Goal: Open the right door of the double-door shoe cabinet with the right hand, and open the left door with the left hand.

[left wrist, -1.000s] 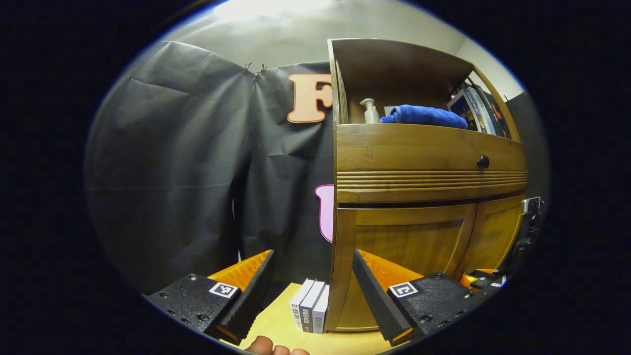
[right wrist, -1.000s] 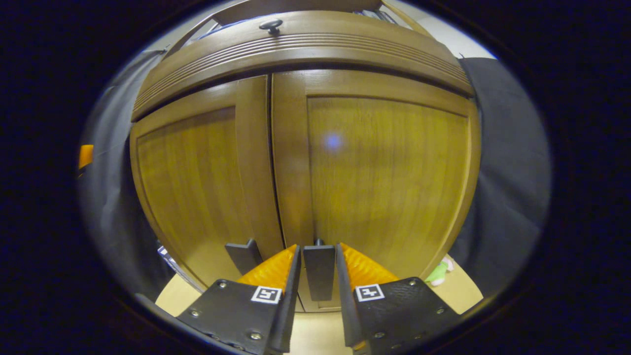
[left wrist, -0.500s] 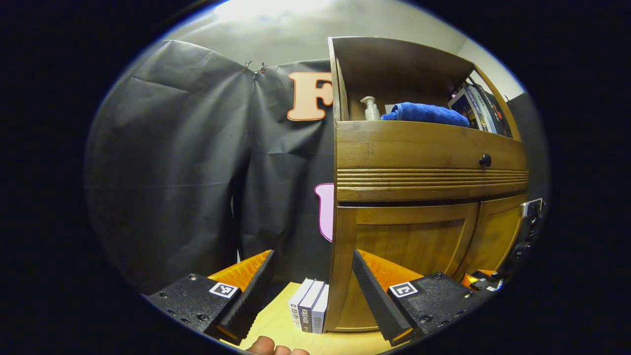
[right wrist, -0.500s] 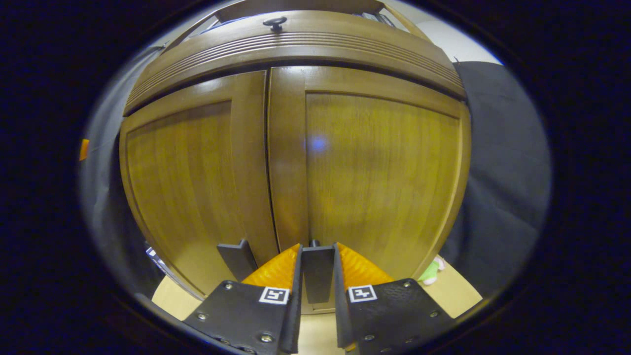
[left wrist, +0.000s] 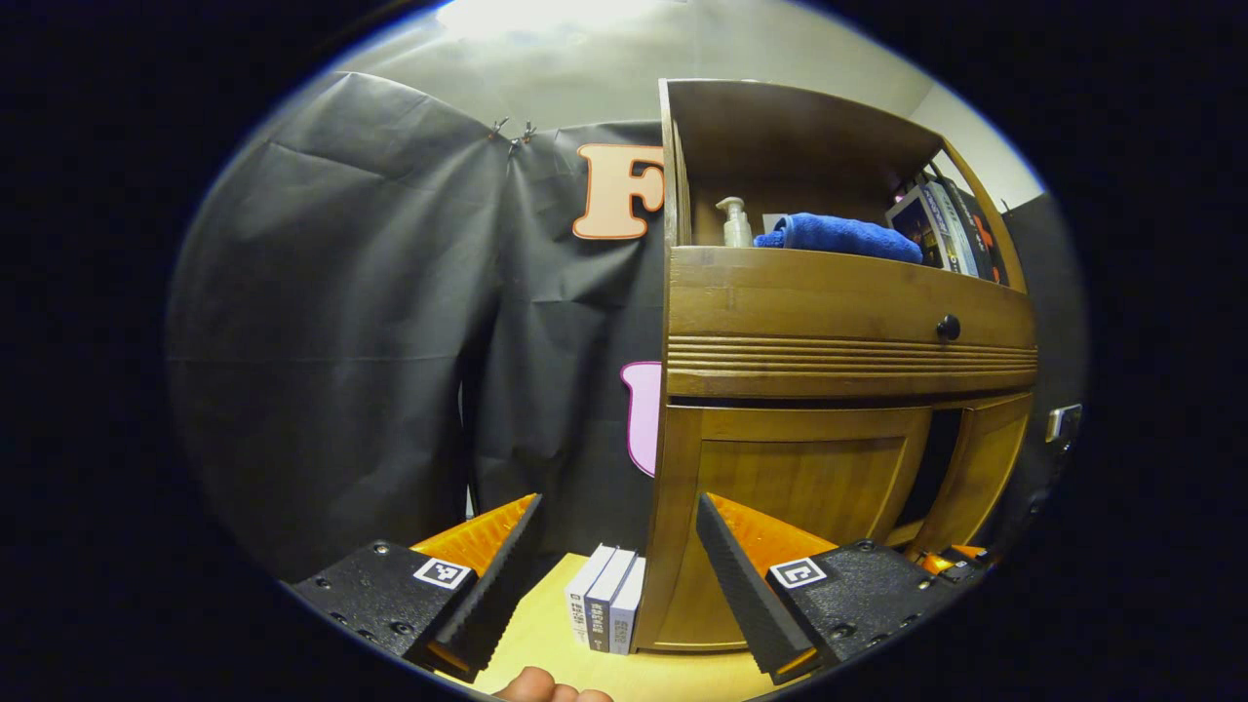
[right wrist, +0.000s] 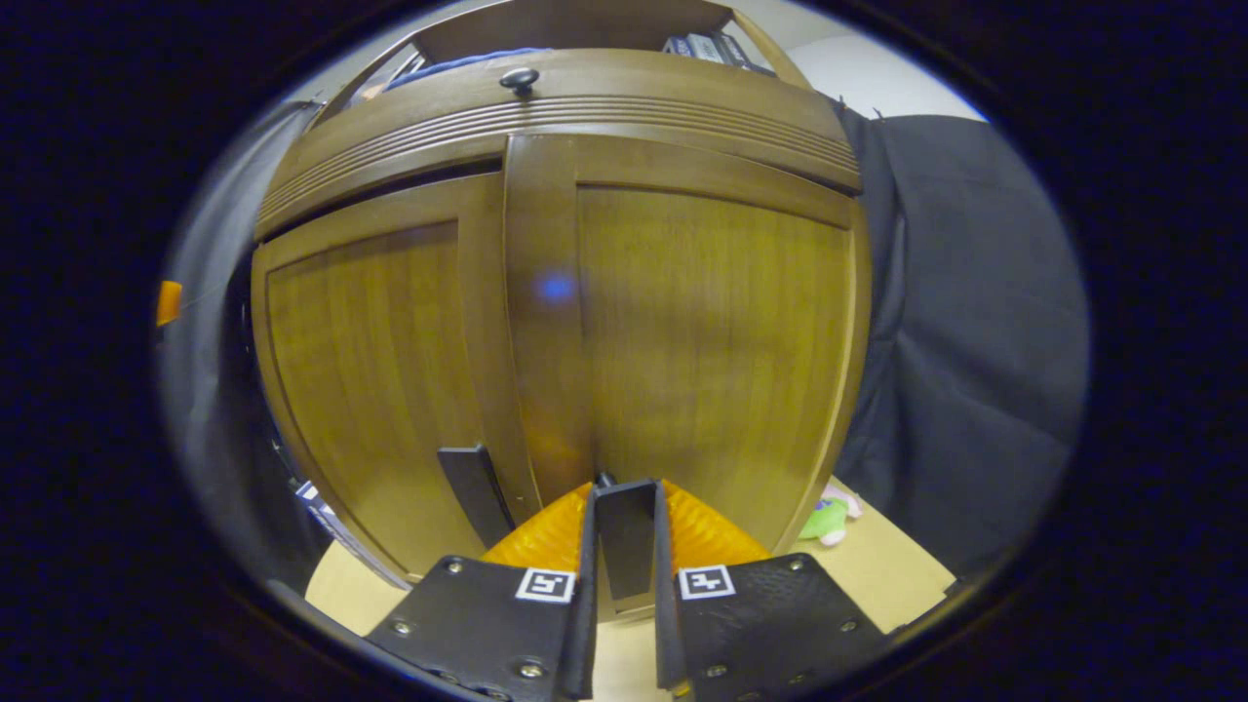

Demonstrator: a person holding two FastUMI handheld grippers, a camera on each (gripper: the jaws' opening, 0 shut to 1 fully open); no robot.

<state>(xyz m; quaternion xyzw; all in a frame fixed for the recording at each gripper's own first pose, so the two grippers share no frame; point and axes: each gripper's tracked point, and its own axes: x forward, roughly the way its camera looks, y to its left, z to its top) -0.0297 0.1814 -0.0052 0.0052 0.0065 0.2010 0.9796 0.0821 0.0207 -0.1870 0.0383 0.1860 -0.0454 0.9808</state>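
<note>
Clamping the right door's handle [right wrist: 625,536], the right gripper [right wrist: 624,546] holds that door [right wrist: 712,341] seemingly ajar; the left gripper [left wrist: 614,556] hangs wide beside the cabinet [left wrist: 838,322].

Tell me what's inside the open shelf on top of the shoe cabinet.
The open shelf holds a pump bottle, a folded blue towel and upright books. Anything behind the towel is hidden.

Brown wood cabinet [right wrist: 682,322], blue towel [left wrist: 838,236]

3 books [left wrist: 606,612] stand on the table [left wrist: 546,643] left of the cabinet [left wrist: 838,322]; a towel [left wrist: 843,235] lies on its shelf.
</note>
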